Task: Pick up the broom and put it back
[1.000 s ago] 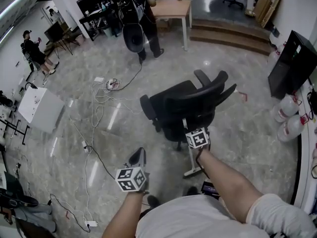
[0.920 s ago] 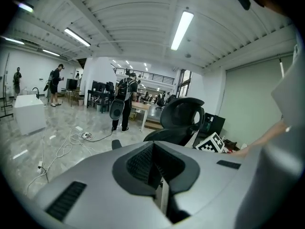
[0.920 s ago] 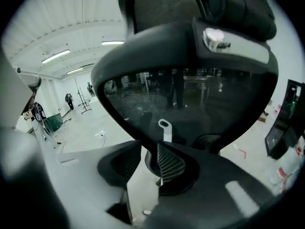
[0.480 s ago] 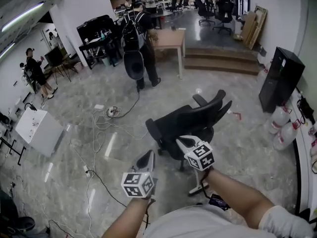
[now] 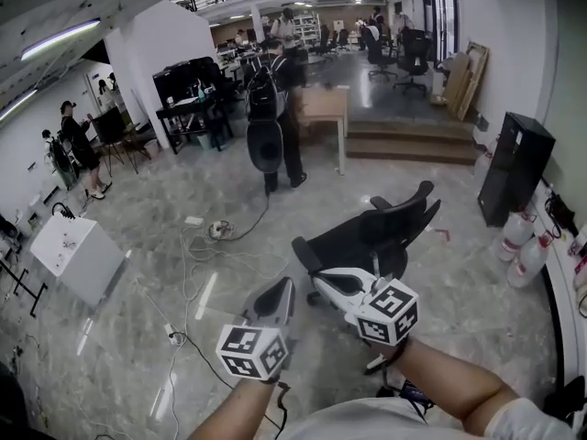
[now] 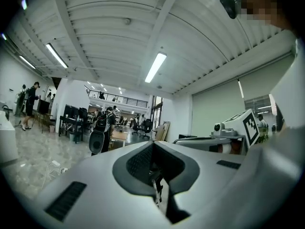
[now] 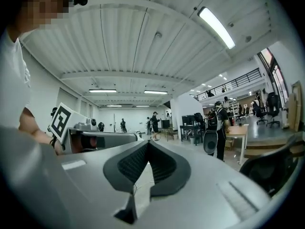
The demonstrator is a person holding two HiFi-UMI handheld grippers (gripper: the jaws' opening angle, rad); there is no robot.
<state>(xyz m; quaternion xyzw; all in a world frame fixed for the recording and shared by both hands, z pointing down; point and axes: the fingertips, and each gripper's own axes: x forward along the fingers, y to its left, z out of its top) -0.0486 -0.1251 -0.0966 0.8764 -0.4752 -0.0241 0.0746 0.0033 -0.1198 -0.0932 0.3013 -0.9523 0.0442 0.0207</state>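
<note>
No broom shows in any view. In the head view my left gripper (image 5: 280,288) and my right gripper (image 5: 318,277) are held up side by side in front of me, pointing level out over the floor. Each carries its marker cube near the wrist. The left gripper view looks along the left gripper (image 6: 152,145), whose jaws meet at the tip with nothing between them. In the right gripper view the right gripper (image 7: 147,145) is likewise shut and empty. Each gripper view also catches the other gripper's marker cube at its edge.
A black office chair (image 5: 371,236) stands just beyond the grippers. Cables and a power strip (image 5: 197,246) trail over the marble floor at left, near a white box (image 5: 78,257). A person with a backpack (image 5: 275,117) stands by a wooden desk (image 5: 323,104). A black cabinet (image 5: 514,168) and water bottles (image 5: 518,246) are at right.
Both grippers have risen from pointing down at the floor to pointing level. The head view has tilted up, so more of the room shows.
</note>
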